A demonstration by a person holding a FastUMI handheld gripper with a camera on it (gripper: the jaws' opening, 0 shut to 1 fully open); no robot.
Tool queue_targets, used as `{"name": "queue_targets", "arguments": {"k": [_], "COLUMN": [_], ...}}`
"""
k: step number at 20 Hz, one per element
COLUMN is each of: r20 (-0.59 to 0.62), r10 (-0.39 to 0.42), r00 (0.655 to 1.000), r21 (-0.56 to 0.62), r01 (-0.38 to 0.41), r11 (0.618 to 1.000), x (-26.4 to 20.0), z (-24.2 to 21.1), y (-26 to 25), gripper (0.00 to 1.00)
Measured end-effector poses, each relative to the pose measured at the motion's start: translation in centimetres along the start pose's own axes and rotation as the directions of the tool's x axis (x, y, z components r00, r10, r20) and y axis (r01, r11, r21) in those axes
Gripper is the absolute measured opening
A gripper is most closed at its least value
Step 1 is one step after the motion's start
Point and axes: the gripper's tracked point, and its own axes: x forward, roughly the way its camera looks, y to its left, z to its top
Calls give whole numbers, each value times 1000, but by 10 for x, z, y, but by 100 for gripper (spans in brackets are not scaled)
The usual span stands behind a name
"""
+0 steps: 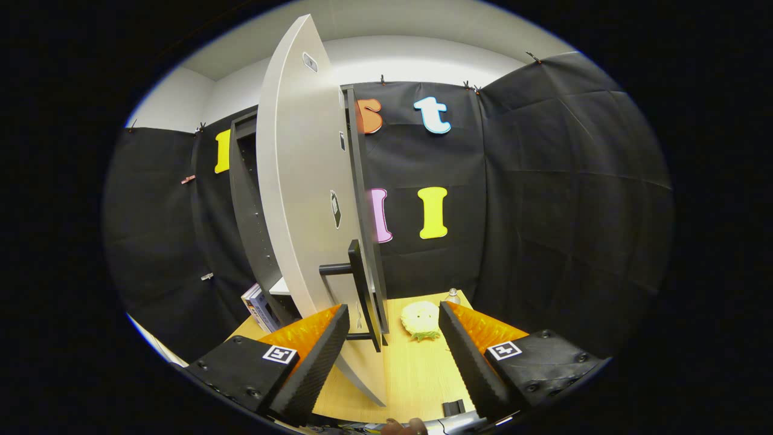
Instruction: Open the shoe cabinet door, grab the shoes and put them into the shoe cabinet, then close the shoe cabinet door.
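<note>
The shoe cabinet stands at the left, dark inside, and its pale door is swung partly open toward me, seen almost edge-on. A black bar handle sticks out from the door's lower part, just ahead of my fingers and between them. My gripper is open, its fingers spread on either side of the handle and the door edge without pressing on them. A fluffy yellow slipper lies on the wooden floor beyond the fingers, to the right of the door.
A small clear bottle stands behind the slipper by the cloth wall. Books lean at the cabinet's foot on the left. A small black box and a person's hand sit at the near edge.
</note>
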Motion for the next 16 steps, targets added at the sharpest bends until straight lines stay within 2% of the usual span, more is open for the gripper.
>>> {"name": "queue_targets", "arguments": {"k": [4,16], "r20": [-9,-14], "r10": [10,90], "r00": [1000,996], "r21": [17,-16], "r01": [-10,-90], "r11": [1000,996], "x": [2,23], "z": [-8,-19], "y": [23,148], "gripper": [99,99]}}
